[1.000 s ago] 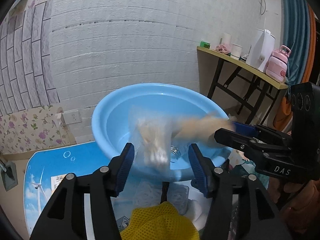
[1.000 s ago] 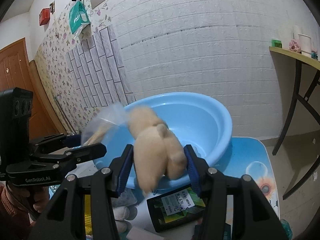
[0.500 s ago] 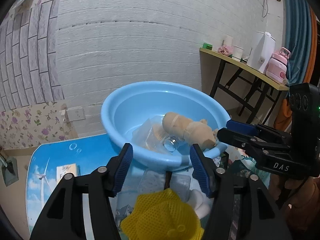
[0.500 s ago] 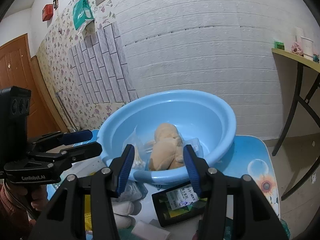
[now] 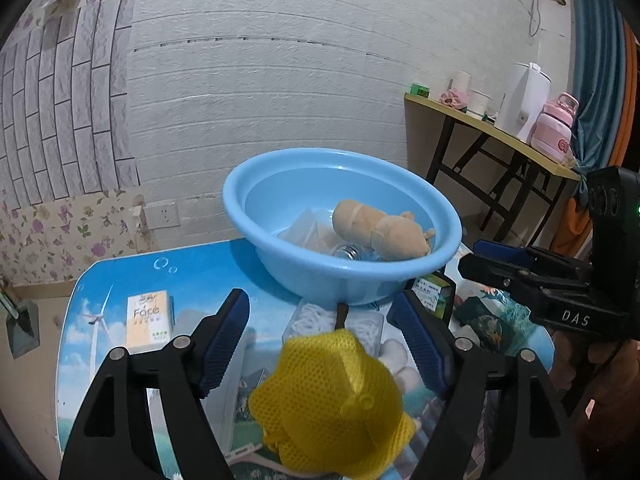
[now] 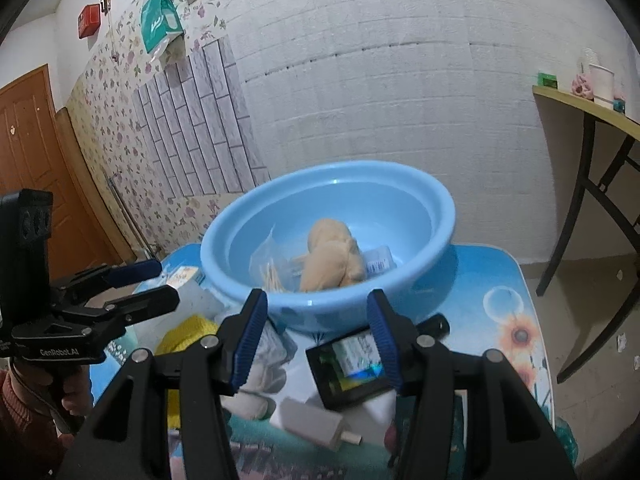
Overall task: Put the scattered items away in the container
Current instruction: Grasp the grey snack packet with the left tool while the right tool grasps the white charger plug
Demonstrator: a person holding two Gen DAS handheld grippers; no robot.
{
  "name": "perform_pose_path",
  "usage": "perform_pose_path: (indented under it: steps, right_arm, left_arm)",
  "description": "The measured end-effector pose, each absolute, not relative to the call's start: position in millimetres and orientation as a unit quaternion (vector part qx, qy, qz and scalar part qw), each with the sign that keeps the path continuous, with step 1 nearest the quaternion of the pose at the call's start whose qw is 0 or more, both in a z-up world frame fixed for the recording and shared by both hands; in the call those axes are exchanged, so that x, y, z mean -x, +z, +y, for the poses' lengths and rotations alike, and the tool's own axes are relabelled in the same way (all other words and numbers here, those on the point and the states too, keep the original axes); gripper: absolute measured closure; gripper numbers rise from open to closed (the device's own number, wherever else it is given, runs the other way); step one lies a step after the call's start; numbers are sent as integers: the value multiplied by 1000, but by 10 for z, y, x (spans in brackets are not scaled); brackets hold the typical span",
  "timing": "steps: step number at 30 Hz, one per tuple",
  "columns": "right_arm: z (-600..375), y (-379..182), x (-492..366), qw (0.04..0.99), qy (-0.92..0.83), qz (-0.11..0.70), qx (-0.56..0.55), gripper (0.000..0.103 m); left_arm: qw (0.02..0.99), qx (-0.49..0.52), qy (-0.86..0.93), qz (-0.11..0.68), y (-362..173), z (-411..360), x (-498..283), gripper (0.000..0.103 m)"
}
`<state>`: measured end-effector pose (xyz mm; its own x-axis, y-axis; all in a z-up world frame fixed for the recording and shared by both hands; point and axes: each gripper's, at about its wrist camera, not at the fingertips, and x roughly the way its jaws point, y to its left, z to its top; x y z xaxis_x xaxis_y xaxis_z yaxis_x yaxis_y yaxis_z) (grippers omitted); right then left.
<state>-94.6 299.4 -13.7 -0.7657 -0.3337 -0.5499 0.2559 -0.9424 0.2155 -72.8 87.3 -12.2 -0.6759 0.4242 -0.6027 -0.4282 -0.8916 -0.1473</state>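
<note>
1. Left gripper (image 5: 322, 330): jaws opening, nothing between, above yellow mesh bag (image 5: 332, 396).
2. Right gripper (image 6: 316, 334): jaws apart, empty, over black box (image 6: 348, 364).
3. Between drops; next likely clamp either.
4. Plush toy (image 5: 380, 234) already inside blue basin (image 5: 312, 272).

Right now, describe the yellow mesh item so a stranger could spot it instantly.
Start from the big blue basin on the printed blue table. In front of it, among the clutter, lies the yellow mesh item, nearest the left gripper, whose opening jaws hold nothing. It is the only bright yellow, honeycomb-textured thing there; its neighbours are white cotton balls and a clear box.
</note>
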Motion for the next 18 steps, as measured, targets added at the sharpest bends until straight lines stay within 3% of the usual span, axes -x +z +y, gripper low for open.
perform_pose_path:
  steps: [7, 18]
  right_arm:
    - [2910, -221, 774, 148, -934, -54, -322, 43]
    - [2870, -410, 678, 136, -922, -49, -358, 42]
  left_arm:
    - [221, 334, 917, -4, -196, 758, 549, 27]
    - [203, 347, 916, -7, -319, 542, 299, 27]
